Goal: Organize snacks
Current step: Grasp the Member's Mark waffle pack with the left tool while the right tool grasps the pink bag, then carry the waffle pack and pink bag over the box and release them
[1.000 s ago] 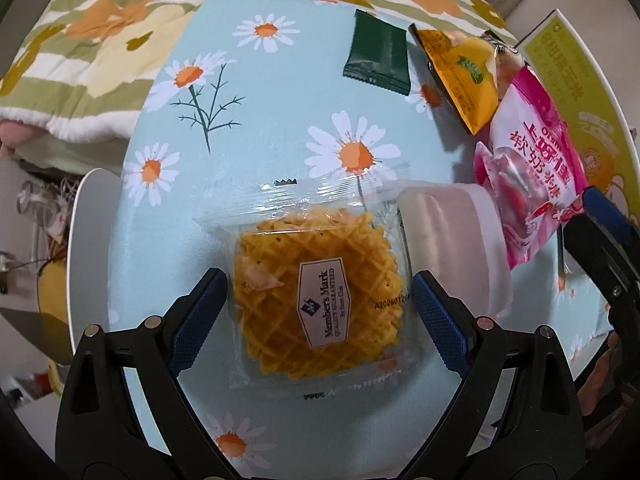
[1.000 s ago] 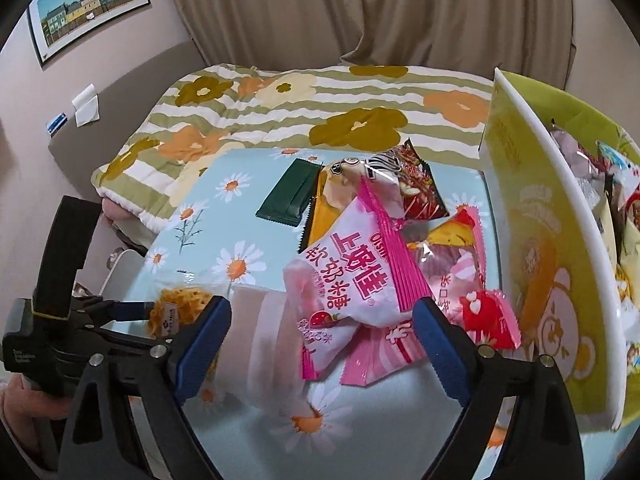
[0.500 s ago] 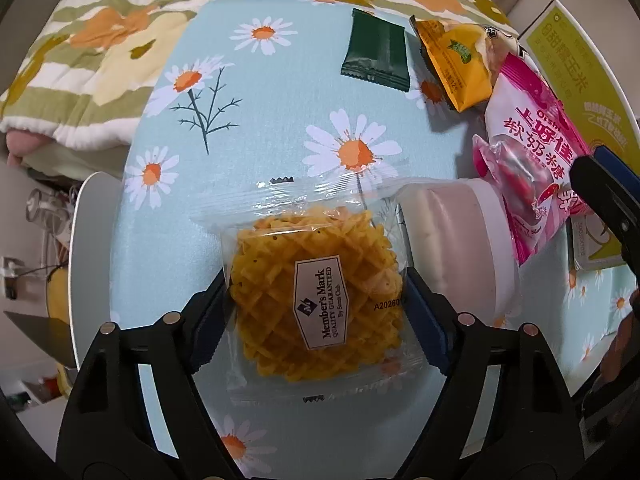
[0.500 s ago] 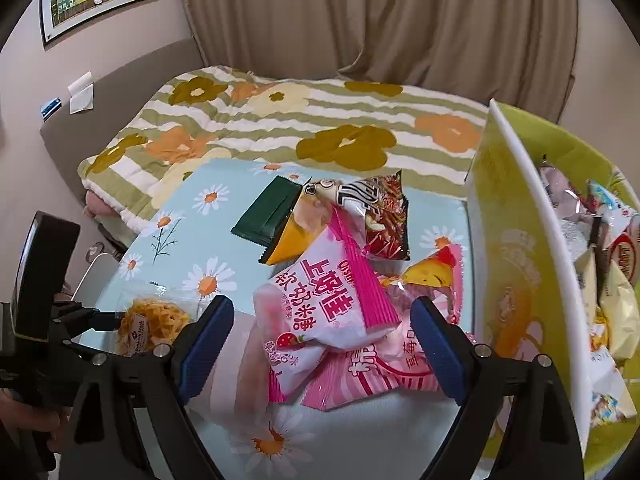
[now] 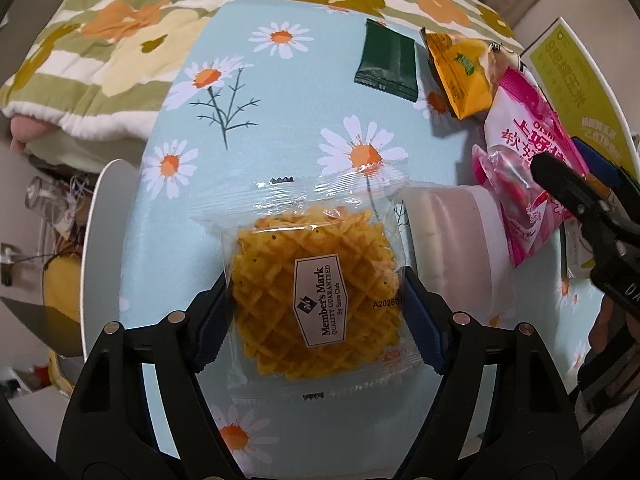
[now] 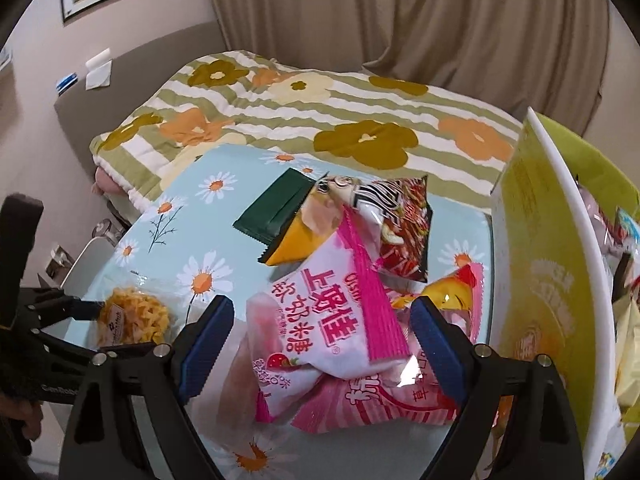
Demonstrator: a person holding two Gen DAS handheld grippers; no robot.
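Observation:
My left gripper (image 5: 316, 308) is shut on a clear pack of yellow waffle crisps (image 5: 316, 296), its blue pads pressing both sides of the pack on the daisy tablecloth (image 5: 280, 128). The pack also shows in the right wrist view (image 6: 132, 316). My right gripper (image 6: 320, 344) is open, its fingers either side of a pink candy bag (image 6: 320, 320) without touching it. A yellow-green snack box (image 6: 552, 280) with several snacks inside stands at the right.
A dark green packet (image 5: 386, 60), an orange packet (image 5: 460, 76) and a red chili snack bag (image 6: 404, 236) lie at the table's far side. A pale pink-white pouch (image 5: 456, 240) lies beside the crisps. A flowered quilt (image 6: 320, 120) lies beyond the table.
My left gripper closed onto the crisps pack. My right gripper moved forward and lower toward the pink candy bag.

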